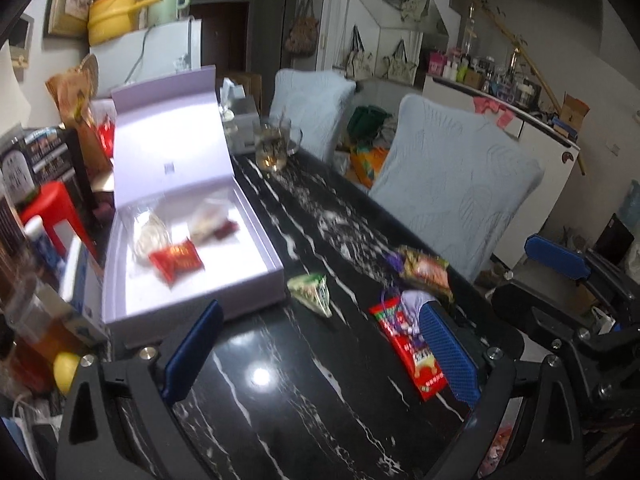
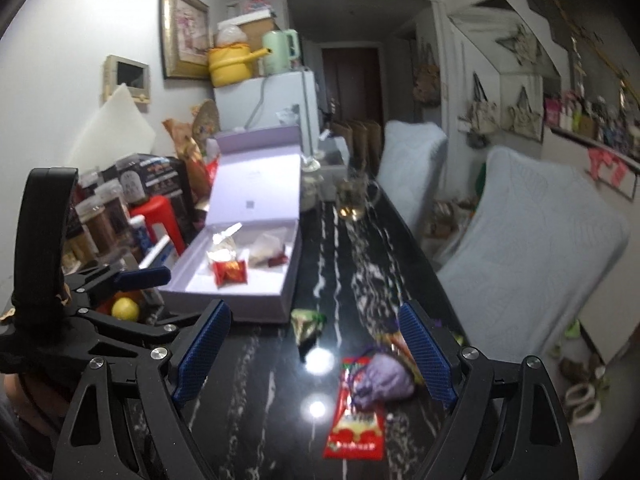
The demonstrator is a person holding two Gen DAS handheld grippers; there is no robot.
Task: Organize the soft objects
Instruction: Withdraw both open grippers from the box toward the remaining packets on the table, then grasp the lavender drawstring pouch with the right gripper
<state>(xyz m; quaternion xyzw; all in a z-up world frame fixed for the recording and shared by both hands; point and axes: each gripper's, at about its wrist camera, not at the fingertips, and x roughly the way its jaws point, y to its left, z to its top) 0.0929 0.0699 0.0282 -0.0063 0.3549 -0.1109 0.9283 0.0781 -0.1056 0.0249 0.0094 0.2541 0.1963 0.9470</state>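
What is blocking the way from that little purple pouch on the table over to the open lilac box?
Only the green triangular packet lies between the purple pouch and the open lilac box; otherwise bare black marble tabletop.

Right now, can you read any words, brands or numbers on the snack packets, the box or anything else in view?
None can be read.
Long red packet: pale lettering, too blurred.
Small red packet in the lilac box: gold marks, blurred.
Box lid: small square code, no words.
Dark cartons behind: white print, too small.

Black marble table (image 1: pixel 304 420), open box (image 1: pixel 256 280), snack packets (image 1: pixel 408 344)
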